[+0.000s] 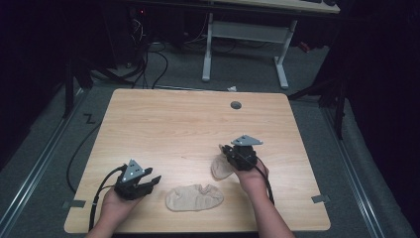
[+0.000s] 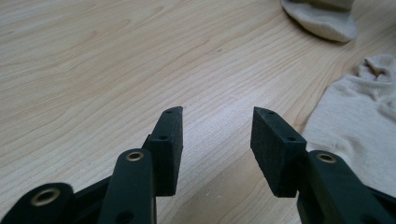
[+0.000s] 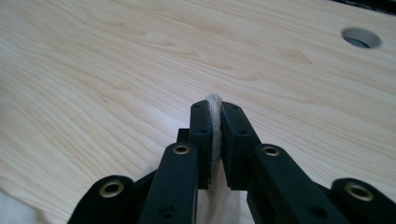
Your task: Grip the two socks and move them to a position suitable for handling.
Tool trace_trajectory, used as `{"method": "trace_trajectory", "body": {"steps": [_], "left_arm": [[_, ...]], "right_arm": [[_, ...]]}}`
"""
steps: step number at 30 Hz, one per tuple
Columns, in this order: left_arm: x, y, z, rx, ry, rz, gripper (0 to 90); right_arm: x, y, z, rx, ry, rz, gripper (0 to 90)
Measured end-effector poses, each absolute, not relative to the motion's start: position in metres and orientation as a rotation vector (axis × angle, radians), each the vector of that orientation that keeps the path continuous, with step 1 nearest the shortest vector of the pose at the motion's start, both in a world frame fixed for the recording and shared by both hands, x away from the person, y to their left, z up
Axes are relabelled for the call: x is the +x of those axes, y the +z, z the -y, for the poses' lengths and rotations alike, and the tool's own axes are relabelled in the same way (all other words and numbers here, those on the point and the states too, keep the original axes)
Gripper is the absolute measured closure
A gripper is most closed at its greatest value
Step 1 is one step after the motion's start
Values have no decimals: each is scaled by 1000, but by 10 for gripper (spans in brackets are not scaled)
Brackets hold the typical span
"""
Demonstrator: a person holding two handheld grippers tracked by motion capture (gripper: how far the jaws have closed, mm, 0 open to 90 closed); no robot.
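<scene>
Two beige socks are on the wooden table (image 1: 173, 124). One sock (image 1: 194, 197) lies flat near the front edge, seen also at the right of the left gripper view (image 2: 359, 121). My left gripper (image 1: 153, 181) rests low just left of it, open, with nothing between the jaws (image 2: 217, 128). The second sock (image 1: 221, 167) hangs under my right gripper (image 1: 224, 148), which is shut on its edge; a thin strip of fabric (image 3: 215, 135) shows pinched between the jaws. That sock's toe also appears at the top of the left gripper view (image 2: 322, 21).
A round cable hole (image 1: 236, 105) sits near the table's far edge, also in the right gripper view (image 3: 360, 37). Beyond the table are a white desk frame (image 1: 245, 34) and cables on the grey floor. Bare wood spans the table's middle and left.
</scene>
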State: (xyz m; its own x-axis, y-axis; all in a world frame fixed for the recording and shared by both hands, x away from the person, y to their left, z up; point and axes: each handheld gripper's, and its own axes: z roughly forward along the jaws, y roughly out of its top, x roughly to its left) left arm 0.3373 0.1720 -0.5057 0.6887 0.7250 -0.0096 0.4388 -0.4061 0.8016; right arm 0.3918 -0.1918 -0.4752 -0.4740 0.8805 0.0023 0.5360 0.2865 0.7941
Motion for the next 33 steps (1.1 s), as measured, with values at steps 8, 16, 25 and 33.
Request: {"method": "trace_trajectory", "body": {"steps": [8,16,25,33], "left_arm": [[340,-505,-170,2042,427,-901,544],[335,-504,-169,2056,430,-887,543],[342,-509,-169,2068,416,-912,545],[341,-508,-170,2057,417,-919,540]], "right_arm": [[386,-485,235,1383,1030,-2031,803],[374,-495,274,1479,979,-1988,734],[370,-499,271,1440,937,-2044,802],[387,-510,259,1416,790,-2134,899]]}}
